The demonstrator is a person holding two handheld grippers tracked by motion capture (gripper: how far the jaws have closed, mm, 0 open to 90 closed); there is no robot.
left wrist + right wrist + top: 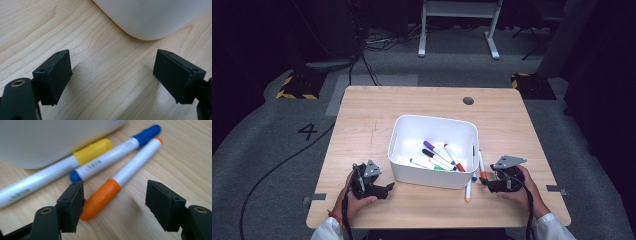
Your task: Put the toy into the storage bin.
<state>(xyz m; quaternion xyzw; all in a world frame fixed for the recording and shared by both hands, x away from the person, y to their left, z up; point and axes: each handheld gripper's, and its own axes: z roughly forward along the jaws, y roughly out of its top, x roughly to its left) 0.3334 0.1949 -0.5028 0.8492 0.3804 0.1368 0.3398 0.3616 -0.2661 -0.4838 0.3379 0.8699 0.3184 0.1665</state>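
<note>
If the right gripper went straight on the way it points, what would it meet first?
Most likely the orange-capped marker: its cap already lies between the open jaws of the right gripper. Beyond lie the blue-capped marker and the white bin.

Three markers [478, 172] lie on the table [362, 130] right of the bin [407, 172].

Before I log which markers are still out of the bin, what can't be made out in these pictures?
- Yellow marker: right gripper view, its far end cut by the left edge.
- Orange marker: its cap sits between the right gripper's open jaws; contact with the near pad is unclear.
- Markers inside the white bin: high view, too small to count surely.
- Left gripper: the bin's contents are hidden behind its wall.
</note>
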